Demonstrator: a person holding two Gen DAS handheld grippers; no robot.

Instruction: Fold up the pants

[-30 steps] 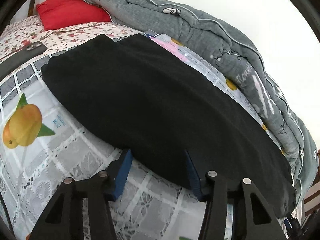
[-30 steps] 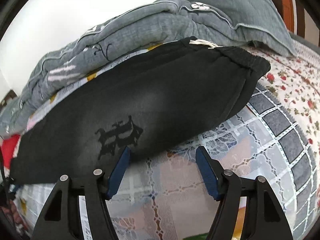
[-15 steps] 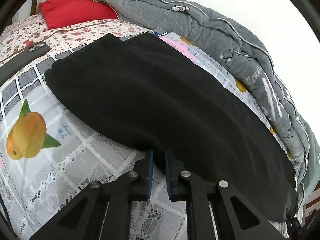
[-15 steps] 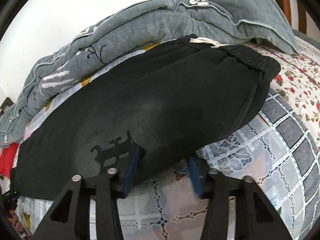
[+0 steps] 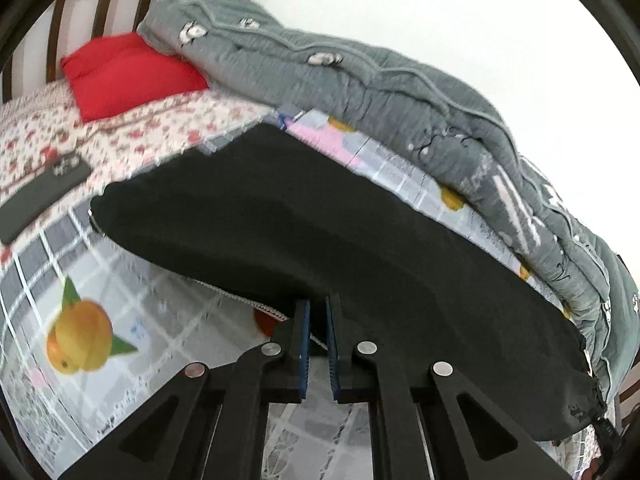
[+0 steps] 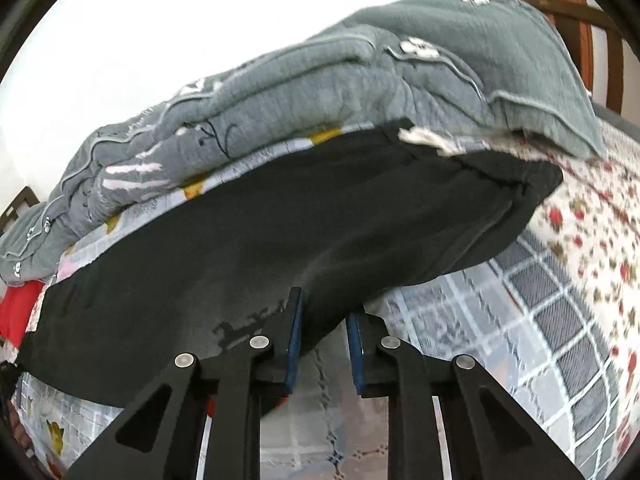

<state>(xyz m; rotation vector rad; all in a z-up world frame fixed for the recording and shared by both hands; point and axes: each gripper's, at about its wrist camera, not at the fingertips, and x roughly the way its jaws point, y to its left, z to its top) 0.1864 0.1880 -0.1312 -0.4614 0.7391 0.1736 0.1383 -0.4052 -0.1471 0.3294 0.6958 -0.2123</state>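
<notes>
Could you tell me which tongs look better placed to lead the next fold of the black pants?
Left, probably. The left tongs are nearly shut on the pants' near edge, which is lifted off the bedspread. The right tongs stand wider, with cloth only partly between the pads.

The pants (image 5: 320, 224) lie stretched across the bed (image 5: 168, 136), on top of a patterned sheet (image 5: 132, 320). Behind them, along the wall side, a bunched quilt (image 5: 360, 80) runs the whole length of the bed. A pillow (image 5: 124, 72) sits at the headboard (image 5: 80, 4) end, beside the quilt. A phone (image 5: 44, 192) rests on the bed near the pillow, apart from the pants. The waistband (image 6: 516, 184) end lies toward the quilt's far corner, and both grippers meet the pants' near edge.
</notes>
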